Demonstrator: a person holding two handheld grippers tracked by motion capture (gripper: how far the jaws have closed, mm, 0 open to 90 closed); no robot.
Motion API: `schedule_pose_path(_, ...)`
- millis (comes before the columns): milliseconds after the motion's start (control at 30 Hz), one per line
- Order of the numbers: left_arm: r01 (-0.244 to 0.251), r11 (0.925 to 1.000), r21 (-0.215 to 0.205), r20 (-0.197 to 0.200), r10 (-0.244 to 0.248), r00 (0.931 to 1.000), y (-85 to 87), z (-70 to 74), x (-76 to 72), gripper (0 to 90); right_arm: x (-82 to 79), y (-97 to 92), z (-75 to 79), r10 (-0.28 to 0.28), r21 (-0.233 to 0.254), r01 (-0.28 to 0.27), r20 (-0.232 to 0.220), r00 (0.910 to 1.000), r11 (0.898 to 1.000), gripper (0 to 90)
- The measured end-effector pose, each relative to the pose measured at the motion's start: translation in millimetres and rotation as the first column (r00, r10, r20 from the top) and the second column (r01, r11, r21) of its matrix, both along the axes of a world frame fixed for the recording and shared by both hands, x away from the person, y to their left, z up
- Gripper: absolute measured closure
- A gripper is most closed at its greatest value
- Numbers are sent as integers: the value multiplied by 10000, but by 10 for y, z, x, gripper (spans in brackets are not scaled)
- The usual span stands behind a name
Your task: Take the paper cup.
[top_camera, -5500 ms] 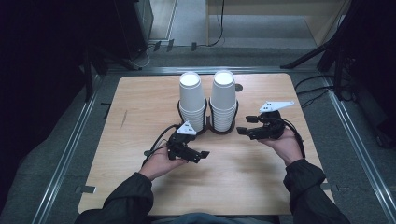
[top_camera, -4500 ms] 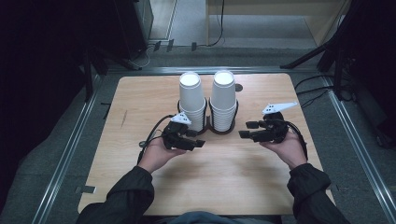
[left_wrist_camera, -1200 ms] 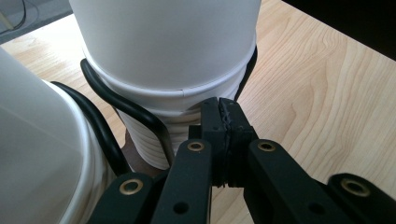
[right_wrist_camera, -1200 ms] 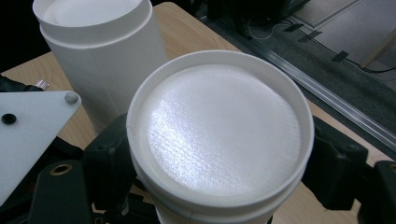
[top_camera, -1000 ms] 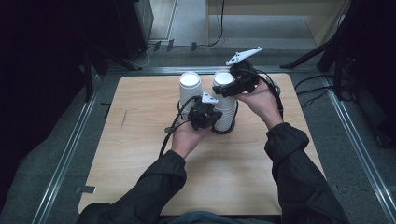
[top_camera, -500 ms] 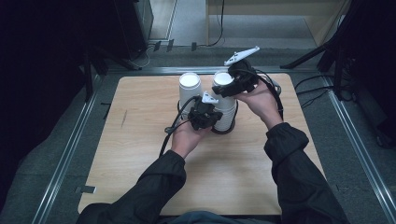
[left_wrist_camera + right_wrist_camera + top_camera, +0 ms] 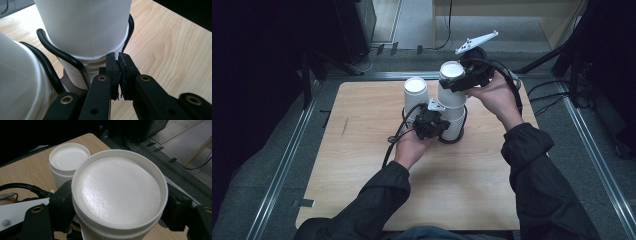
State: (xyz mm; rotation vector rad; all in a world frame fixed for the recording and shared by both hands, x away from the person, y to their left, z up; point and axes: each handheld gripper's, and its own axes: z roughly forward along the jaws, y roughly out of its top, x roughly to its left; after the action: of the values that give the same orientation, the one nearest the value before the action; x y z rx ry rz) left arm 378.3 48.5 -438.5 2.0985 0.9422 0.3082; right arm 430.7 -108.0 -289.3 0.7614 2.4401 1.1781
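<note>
Your right gripper (image 7: pixel 462 82) clamps the top cup (image 7: pixel 451 85) near the table's (image 7: pixel 362 150) far edge; left gripper (image 7: pixel 432 122) pinched closed beside the stack (image 7: pixel 95 65).

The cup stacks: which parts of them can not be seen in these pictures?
- Right stack, high view: its base, hidden by the left gripper.
- Lifted cup, right gripper view: its lower wall, cut off by the bottom edge.
- Left stack, left gripper view: blurred and cut off by the left edge.

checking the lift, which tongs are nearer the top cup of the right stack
Right. The right tongs clamp that top cup by its sides; the left tongs sit shut low at the right stack's base.
</note>
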Motion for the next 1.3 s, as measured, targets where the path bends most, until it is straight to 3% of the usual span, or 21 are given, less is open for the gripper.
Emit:
schedule_pose_path(200, 124, 9999, 33, -128, -124, 9998, 13, 9, 0, 843, -63, -53, 214, -72, -24, 72, 207, 9998, 10000, 252)
schedule_pose_path(267, 147, 9999, -19, -125, -147, 9998, 16, 17, -4, 831, -87, -94, 294, -7, 136, 4, 232, 9997, 9999, 251)
schedule_pose_path(400, 312, 9992, -250, -331, -320, 9989, 42, 43, -11, 805, -150, -146, 420, 68, -53, -66, 404, 9992, 10000, 250)
schedule_pose_path(467, 487, 9984, -289, -420, -499, 9979, 55, 61, -25, 733, -195, -178, 472, 121, -5, -121, 527, 9985, 9999, 251)
schedule_pose_path(500, 505, 9983, -279, -361, -514, 9980, 60, 72, -40, 714, -227, -219, 507, 275, 148, -280, 317, 9991, 9995, 251)
schedule_pose_path(567, 615, 9972, -414, -399, -631, 9972, 84, 92, -56, 671, -246, -238, 523, 269, 158, -274, 352, 9990, 9995, 251)
schedule_pose_path(700, 826, 9942, -689, -334, -850, 9958, 167, 141, -92, 569, -352, -299, 568, 488, -140, -484, 310, 9983, 9987, 251)
schedule_pose_path(833, 1206, 9890, -857, -407, -1244, 9914, 258, 179, -147, 495, -460, -342, 586, 550, -388, -537, 311, 9980, 9978, 251)
schedule_pose_path(967, 1385, 9852, -1009, -320, -1423, 9893, 325, 198, -190, 465, -523, -398, 563, 624, -260, -617, 252, 9977, 9978, 251)
schedule_pose_path(1067, 1539, 9840, -893, -160, -1559, 9876, 379, 214, -235, 428, -591, -453, 494, 665, -200, -662, 137, 9977, 9976, 251)
schedule_pose_path(1300, 2095, 9724, -1025, -69, -2113, 9774, 519, 238, -295, 359, -713, -565, 291, 1089, -245, -1090, -23, 9940, 9937, 249)
